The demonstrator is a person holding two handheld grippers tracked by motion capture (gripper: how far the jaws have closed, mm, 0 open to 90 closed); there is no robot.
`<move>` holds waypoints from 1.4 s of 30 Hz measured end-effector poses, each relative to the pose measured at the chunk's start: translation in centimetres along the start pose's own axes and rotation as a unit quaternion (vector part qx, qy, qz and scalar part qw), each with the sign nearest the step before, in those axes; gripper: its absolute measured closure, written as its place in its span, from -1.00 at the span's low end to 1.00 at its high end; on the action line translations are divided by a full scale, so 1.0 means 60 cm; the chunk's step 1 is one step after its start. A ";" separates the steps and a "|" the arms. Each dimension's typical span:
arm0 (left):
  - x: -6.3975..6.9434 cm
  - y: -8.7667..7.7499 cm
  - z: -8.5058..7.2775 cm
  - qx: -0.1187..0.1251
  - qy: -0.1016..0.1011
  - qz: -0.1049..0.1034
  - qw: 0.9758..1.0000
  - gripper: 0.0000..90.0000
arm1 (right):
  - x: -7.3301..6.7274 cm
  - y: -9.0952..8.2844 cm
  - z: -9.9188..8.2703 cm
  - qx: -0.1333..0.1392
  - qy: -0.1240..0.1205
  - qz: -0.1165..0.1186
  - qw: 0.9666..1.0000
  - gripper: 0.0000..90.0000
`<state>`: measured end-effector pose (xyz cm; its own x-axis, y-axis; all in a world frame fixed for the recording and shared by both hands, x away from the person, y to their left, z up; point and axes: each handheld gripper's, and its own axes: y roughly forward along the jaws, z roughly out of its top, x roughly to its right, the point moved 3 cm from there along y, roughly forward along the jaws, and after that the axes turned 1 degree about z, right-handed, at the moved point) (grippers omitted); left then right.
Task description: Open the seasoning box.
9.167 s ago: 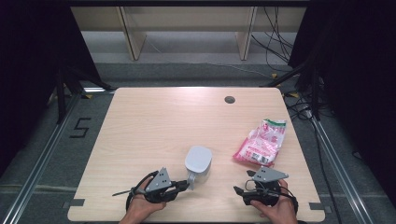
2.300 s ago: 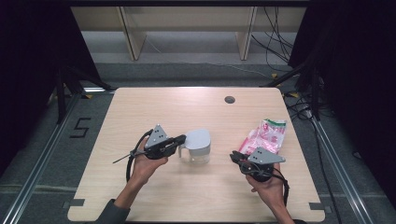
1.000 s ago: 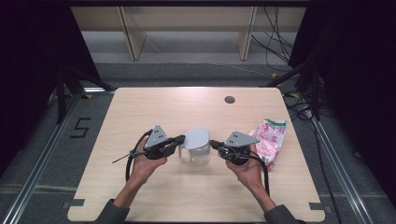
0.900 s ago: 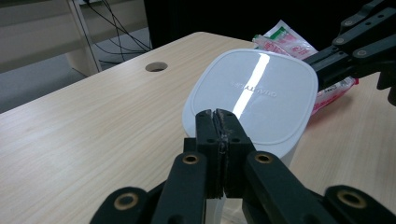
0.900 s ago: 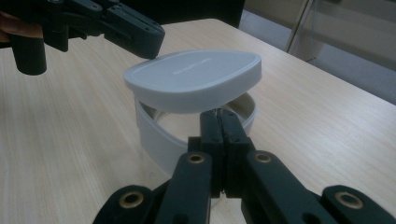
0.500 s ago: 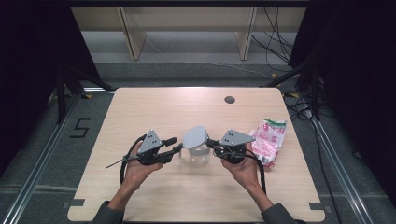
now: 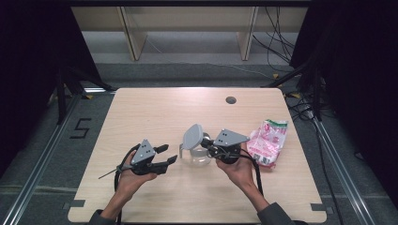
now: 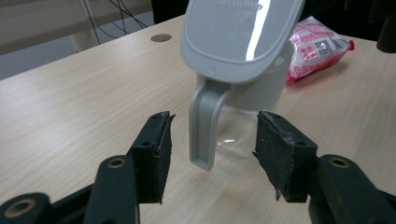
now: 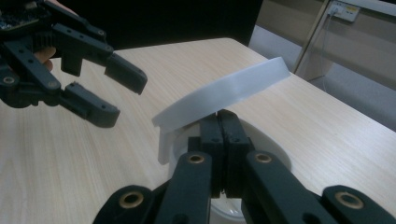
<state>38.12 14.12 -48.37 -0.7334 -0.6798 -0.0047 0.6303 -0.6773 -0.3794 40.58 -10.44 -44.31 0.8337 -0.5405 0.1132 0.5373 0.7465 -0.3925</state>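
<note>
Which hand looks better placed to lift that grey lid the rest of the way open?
The right. Its gripper is shut with its fingers already under the tilted lid of the clear jug. The left gripper is open and has just been opening, apart from the jug and facing its handle.

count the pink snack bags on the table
1: a pink snack bag lies at the table's right side, just right of the jug. None else shows.

Glossy grey plastic lid point(image 8: 243, 35), clear jug point(image 7: 199, 153), matt wood-grain table point(image 7: 159, 112)
</note>
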 end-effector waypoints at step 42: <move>0.027 -0.043 -0.073 -0.007 -0.039 0.034 0.999 -0.37 | 0.036 -0.033 -0.035 -0.009 0.055 -0.040 0.998 0.35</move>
<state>34.17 15.99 -51.42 -0.6663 -0.7446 0.0412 0.6744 -0.6252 -0.3928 41.06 -13.90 -45.18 0.7682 -0.6385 0.0456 0.5992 0.6922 -0.4024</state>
